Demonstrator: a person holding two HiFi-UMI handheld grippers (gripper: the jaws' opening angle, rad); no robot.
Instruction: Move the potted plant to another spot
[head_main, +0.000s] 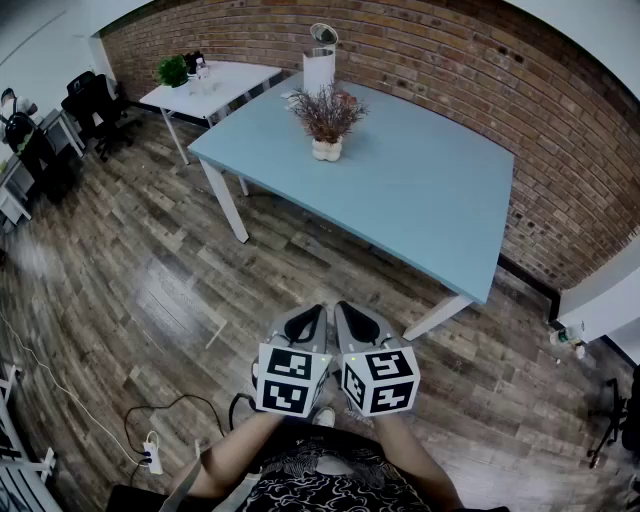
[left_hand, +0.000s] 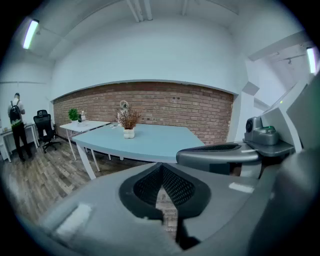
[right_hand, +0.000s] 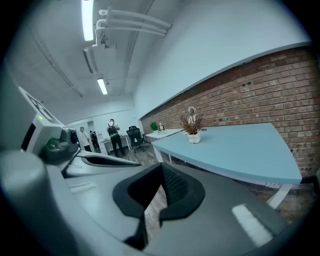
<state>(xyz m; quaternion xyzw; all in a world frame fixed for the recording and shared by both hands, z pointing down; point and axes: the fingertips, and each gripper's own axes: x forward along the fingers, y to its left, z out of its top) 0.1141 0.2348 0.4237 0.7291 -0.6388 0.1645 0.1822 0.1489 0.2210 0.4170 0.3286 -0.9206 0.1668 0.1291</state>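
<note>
Potted plant on table, far beyond closed jaws

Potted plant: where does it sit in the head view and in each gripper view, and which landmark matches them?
Head view: potted plant upper centre, on the blue table near the brick wall.
Left gripper view: potted plant left of centre, mid height, on that table.
Right gripper view: potted plant right of centre, mid height, on that table.
Shared landmark: the blue table under it.

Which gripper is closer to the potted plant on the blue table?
Neither clearly: the left gripper and right gripper sit side by side, both far short of the potted plant.
</note>
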